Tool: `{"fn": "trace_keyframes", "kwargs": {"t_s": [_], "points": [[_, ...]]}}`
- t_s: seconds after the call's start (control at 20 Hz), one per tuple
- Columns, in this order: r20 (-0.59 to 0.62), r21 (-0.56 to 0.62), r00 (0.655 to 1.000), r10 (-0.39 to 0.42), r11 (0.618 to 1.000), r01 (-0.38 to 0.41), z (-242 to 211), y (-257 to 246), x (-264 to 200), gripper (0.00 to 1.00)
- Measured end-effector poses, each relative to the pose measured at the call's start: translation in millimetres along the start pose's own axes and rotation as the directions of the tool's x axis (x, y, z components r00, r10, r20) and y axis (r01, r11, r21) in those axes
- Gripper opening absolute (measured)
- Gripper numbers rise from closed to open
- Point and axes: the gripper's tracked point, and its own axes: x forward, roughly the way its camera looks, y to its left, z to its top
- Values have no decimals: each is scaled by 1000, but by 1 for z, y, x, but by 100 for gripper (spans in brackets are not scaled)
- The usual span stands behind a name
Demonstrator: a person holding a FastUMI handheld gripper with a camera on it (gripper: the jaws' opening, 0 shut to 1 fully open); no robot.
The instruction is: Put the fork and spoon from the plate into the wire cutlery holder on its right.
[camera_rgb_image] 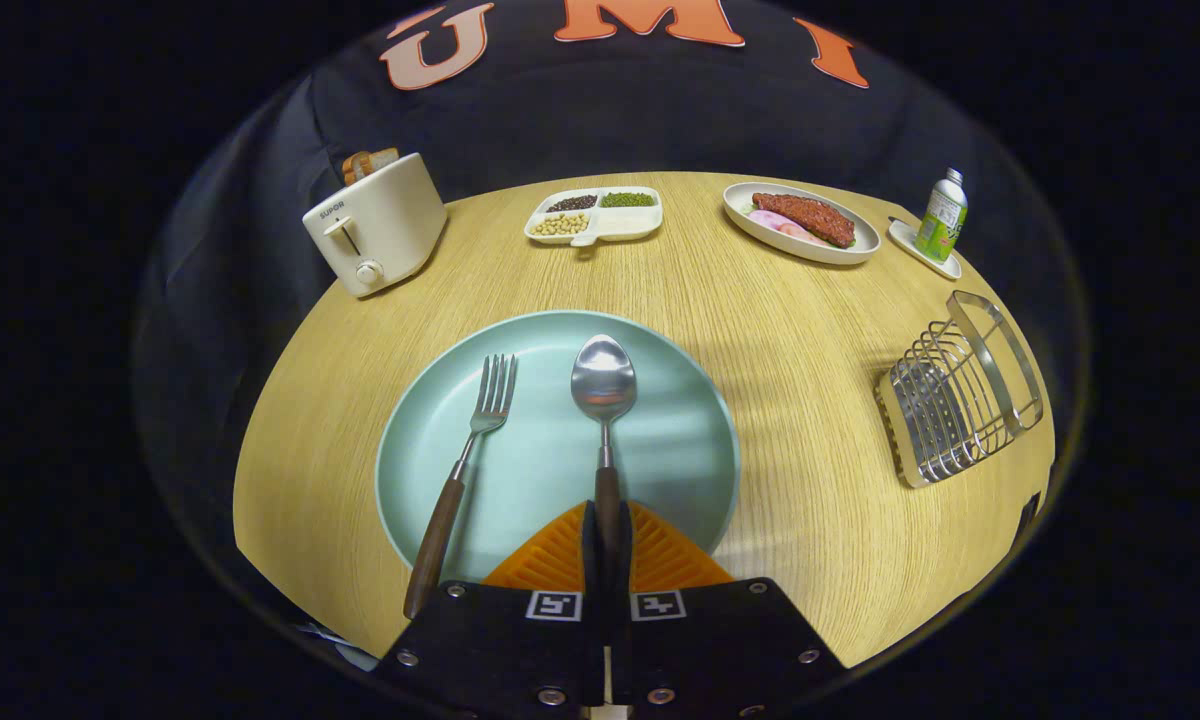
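A pale green plate (680, 440) lies on the round wooden table just ahead of my fingers. A spoon (604, 390) with a dark wooden handle runs straight out from my gripper (607, 540), its bowl pointing away over the plate. Both fingers press on the spoon's handle, so the gripper is shut on it. To the spoon's left a fork (460, 470) with a matching wooden handle rests across the plate's rim, tines pointing away. The wire cutlery holder (960, 400) stands on the table to the right of the plate.
Along the far side of the table stand a white toaster (375, 225) with bread in it, a divided dish (595, 215) of beans, an oval plate (800, 222) with meat, and a small bottle (942, 215) on a coaster. Bare wood lies between plate and holder.
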Motion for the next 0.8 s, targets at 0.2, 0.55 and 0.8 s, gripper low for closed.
{"fn": "trace_keyframes", "kwargs": {"t_s": [0.2, 0.55, 0.8], "points": [[-2, 49, 999, 51, 997, -51, 17, -1, -22, 1], [-89, 13, 996, 12, 1000, -11, 52, -69, -106, 1], [-182, -31, 981, -66, 998, 62, 56, -131, -147, 1]]}}
